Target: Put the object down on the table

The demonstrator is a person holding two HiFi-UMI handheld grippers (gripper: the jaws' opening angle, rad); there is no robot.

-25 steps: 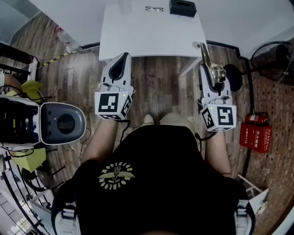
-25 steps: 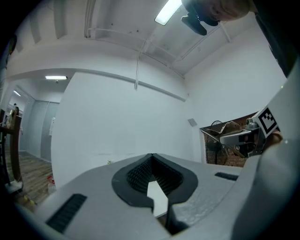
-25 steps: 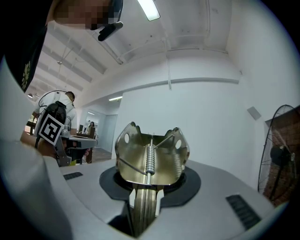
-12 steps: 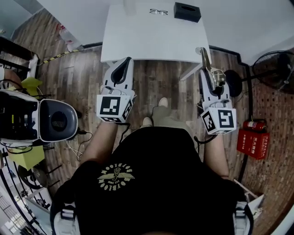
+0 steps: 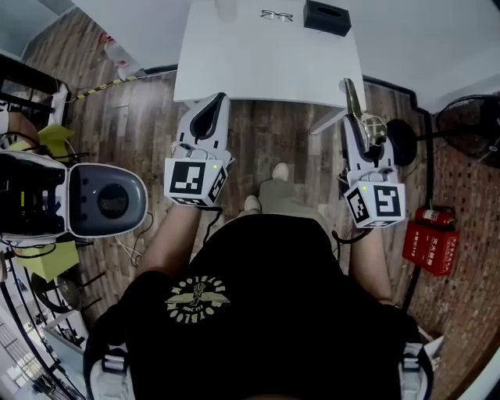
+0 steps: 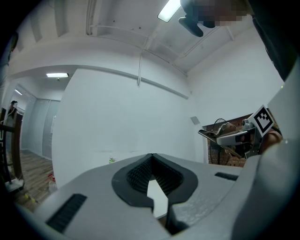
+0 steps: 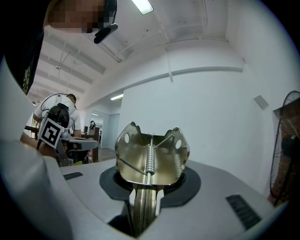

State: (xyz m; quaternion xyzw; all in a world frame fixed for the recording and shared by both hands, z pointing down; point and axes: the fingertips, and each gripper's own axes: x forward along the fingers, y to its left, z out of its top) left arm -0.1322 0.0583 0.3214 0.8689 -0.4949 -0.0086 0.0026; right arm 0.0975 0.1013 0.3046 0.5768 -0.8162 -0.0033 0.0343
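My right gripper [image 5: 358,134] is shut on a brass-coloured metal spring clamp [image 5: 356,105], held in the air over the wooden floor, just short of the white table's [image 5: 258,62] front right corner. In the right gripper view the clamp [image 7: 151,157] stands upright between the jaws of that gripper [image 7: 144,199], its coil spring facing the camera. My left gripper [image 5: 211,109] hovers at the table's front edge, left of centre. In its own view the left gripper [image 6: 151,161] is shut with nothing in it.
A pair of glasses [image 5: 276,15] and a black box [image 5: 326,16] lie at the table's far side. A grey and white machine [image 5: 101,201] stands on the left. A fan [image 5: 469,125] and a red fire extinguisher [image 5: 428,238] are on the right. The person's feet [image 5: 277,173] are on the floor.
The person has stepped a little toward the table, one foot now forward. Both grippers keep their pose, and the clamp stays in the right one.
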